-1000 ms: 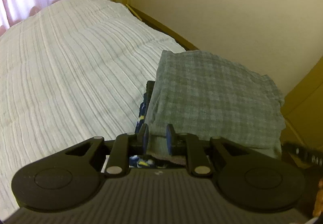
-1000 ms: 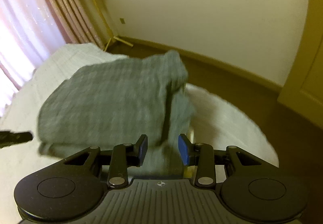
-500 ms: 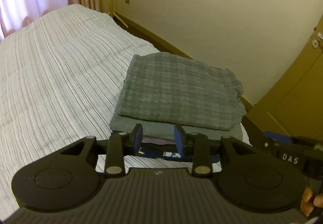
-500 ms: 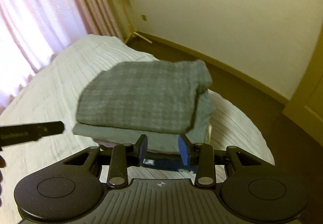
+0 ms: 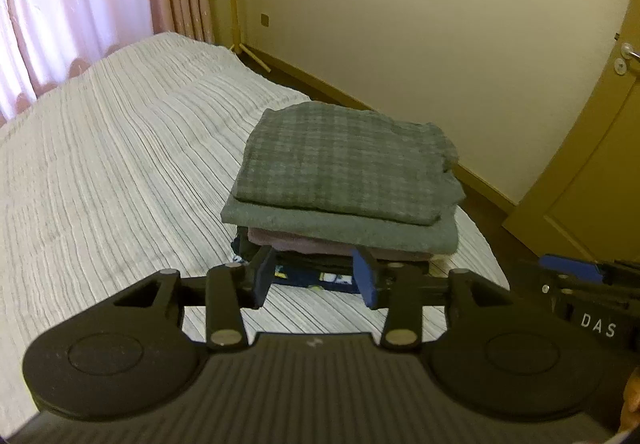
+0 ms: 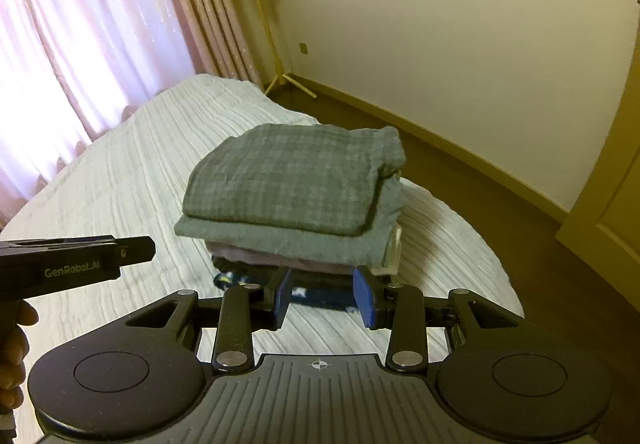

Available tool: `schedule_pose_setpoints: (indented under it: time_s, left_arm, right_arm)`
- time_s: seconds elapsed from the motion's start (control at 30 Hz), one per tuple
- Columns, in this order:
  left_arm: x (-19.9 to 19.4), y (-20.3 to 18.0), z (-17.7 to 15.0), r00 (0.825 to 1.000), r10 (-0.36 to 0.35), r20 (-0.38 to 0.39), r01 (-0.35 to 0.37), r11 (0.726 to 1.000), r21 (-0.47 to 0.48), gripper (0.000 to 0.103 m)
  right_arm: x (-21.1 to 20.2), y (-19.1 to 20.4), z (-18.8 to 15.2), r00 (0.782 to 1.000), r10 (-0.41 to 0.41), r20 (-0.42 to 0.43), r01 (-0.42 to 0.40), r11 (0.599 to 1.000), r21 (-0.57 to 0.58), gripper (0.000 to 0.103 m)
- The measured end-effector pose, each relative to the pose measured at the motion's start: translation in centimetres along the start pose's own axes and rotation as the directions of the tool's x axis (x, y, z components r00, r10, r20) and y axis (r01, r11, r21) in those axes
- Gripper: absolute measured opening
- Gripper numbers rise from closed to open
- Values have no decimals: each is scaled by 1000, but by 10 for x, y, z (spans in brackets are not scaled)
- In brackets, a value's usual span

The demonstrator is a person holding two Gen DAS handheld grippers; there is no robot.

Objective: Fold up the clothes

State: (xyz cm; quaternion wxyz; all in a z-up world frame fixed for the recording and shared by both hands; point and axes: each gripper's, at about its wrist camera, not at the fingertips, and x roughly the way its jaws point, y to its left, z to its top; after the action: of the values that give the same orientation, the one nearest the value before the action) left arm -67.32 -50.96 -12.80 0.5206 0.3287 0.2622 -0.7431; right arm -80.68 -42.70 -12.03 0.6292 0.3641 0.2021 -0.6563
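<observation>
on top of the striped bed cover (image 5: 120, 172), near its far right corner, sits the stack of folded clothes (image 5: 340, 216), squared up, checked grey piece (image 5: 340, 160) uppermost, a plain grey layer under it, then a pinkish one, then a dark printed one at the bottom. lies straight ahead of both tools and a little beyond the fingertips, long side running left to right across each view, near edge facing the hands. looks finished as a pile; nothing unfolded in sight on the cover, so next garment would have to come from somewhere outside the pictures.

closer in, left gripper (image 5: 316, 280): jaws have just been opening, now spread with only bare cover and the foot of the stack visible through the gap, nothing pinched. right gripper (image 6: 324, 300): jaws apart at a narrower set, empty too, clear of the cloth. about equally near the stack, neither touching it.
</observation>
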Motion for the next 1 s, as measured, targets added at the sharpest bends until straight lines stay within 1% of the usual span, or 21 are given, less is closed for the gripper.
schedule_pose_setpoints:
  time_s: [0.3,0.5,0.57,0.63,0.67,0.7,0.83,0.87,0.9,0.97,1.0]
  left_arm:
    - [-52,-19,-46,999,31,21,-31,1000,-2,41]
    - [-74,-28,-81,997,78,-5,-78,997,-3,41]
    - [-81,-32,-89,996,92,-14,-92,996,7,41]
    - [-87,-36,-92,994,106,-7,-106,994,17,41]
    - [-90,-38,-93,994,110,-1,-110,994,19,43]
    - [-93,-39,-94,994,112,6,-113,993,20,48]
    - [-103,-44,-94,992,116,42,-118,992,34,56]
    - [-105,-44,-94,991,119,55,-121,992,40,61]
    - [-108,-45,-95,990,118,72,-122,991,47,65]
    - [-113,-44,-95,989,113,94,-118,991,56,65]
    - [-113,-43,-95,990,109,91,-115,992,58,65]
  right_arm:
    - [-54,2,-43,1000,-8,15,8,1000,-26,38]
    - [-72,9,-76,999,-9,34,11,998,-57,38]
    - [-78,10,-83,999,-11,39,13,998,-54,38]
    - [-85,12,-88,998,-30,50,33,997,-68,38]
    - [-87,13,-89,998,-40,57,45,996,-77,38]
    - [-89,13,-89,997,-48,64,53,996,-78,38]
    - [-94,9,-88,996,-51,69,54,997,-51,38]
    - [-95,9,-88,997,-48,68,52,997,-50,38]
    - [-95,10,-88,997,-51,66,54,997,-51,38]
    - [-94,11,-88,997,-53,56,55,997,-47,38]
    - [-93,12,-89,997,-51,50,53,998,-43,38]
